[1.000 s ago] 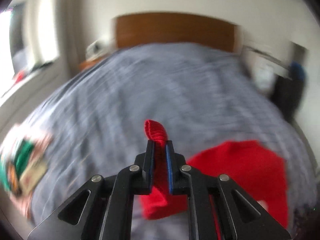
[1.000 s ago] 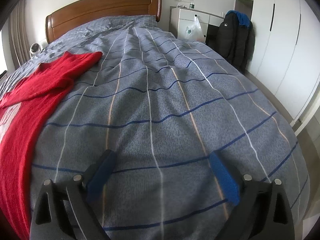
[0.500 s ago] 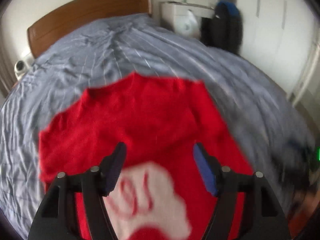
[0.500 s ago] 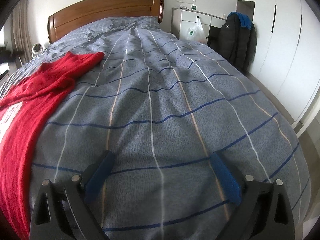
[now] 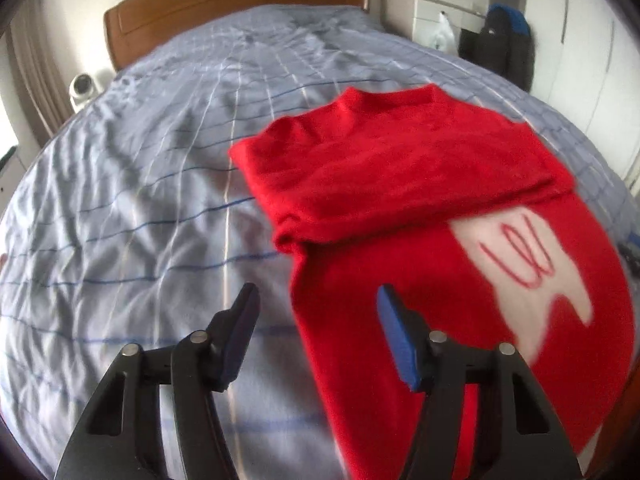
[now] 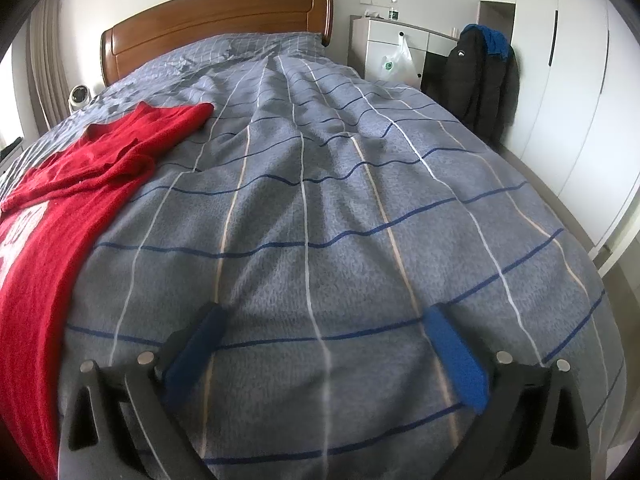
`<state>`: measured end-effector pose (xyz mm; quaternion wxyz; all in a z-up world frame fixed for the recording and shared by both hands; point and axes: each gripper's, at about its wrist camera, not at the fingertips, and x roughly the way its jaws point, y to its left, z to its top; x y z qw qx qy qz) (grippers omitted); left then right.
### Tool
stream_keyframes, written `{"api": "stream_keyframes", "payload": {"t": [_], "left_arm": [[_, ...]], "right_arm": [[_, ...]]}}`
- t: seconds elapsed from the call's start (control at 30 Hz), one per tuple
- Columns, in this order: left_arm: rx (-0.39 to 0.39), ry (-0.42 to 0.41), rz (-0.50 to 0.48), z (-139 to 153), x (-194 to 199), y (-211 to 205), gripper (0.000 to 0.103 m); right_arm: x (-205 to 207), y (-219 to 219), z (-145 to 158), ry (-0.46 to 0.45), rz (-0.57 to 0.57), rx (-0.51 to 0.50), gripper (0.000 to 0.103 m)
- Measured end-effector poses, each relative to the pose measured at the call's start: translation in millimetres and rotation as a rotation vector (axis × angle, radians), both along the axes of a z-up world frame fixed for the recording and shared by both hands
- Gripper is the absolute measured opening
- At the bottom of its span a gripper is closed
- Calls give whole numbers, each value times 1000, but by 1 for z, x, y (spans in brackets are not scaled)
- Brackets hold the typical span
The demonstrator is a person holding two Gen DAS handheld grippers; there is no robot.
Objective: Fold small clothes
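Observation:
A red sweater (image 5: 400,208) with a white patch lies on the grey checked bedspread (image 5: 140,200), its upper part and sleeve folded across it. My left gripper (image 5: 316,300) is open and empty, just above the sweater's left edge. The sweater also shows in the right wrist view (image 6: 80,184), at the left. My right gripper (image 6: 320,320) is open and empty over bare bedspread (image 6: 340,220), to the right of the sweater.
A wooden headboard (image 6: 216,20) stands at the far end. A white cabinet (image 6: 392,48) and a dark jacket (image 6: 480,80) stand right of the bed, beside white wardrobe doors (image 6: 572,100). A small white device (image 5: 82,86) sits at the far left.
My left gripper has let go of the red sleeve and opened. It swung over the sweater and then back to its left edge. My right gripper has hardly moved.

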<state>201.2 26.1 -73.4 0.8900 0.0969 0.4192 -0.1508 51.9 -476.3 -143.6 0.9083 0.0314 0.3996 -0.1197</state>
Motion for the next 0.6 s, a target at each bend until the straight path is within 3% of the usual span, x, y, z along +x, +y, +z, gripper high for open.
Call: {"api": "stream_keyframes", "payload": {"t": [0.03,0.07,0.1,0.13,0.23,0.4,0.6], "left_arm": [[8,-12,20,-4,7,-3,62],[20,-33,45,-8,14,-5,50],[31,-52,73,-10,17,-4,13],[40,-57,115,-13,19,0,8],[-63,-68,220,-19,14,27,5],[-29,-69,185,-21,-2,26,6],[-93,-39,181,-1,-17,35,9]], "right_arm": [[0,0,0,0,-1,-1,101],[0,0,0,0,0,-1,101],[0,0,0,-1,-2,-3,101],[0,1,0,-3,-3,-6,101],[-1,2,0,-5,-6,-11,101],[0,2,0,-5,-4,-8,101],[-1,1,0,-6,-5,-8,101]]}}
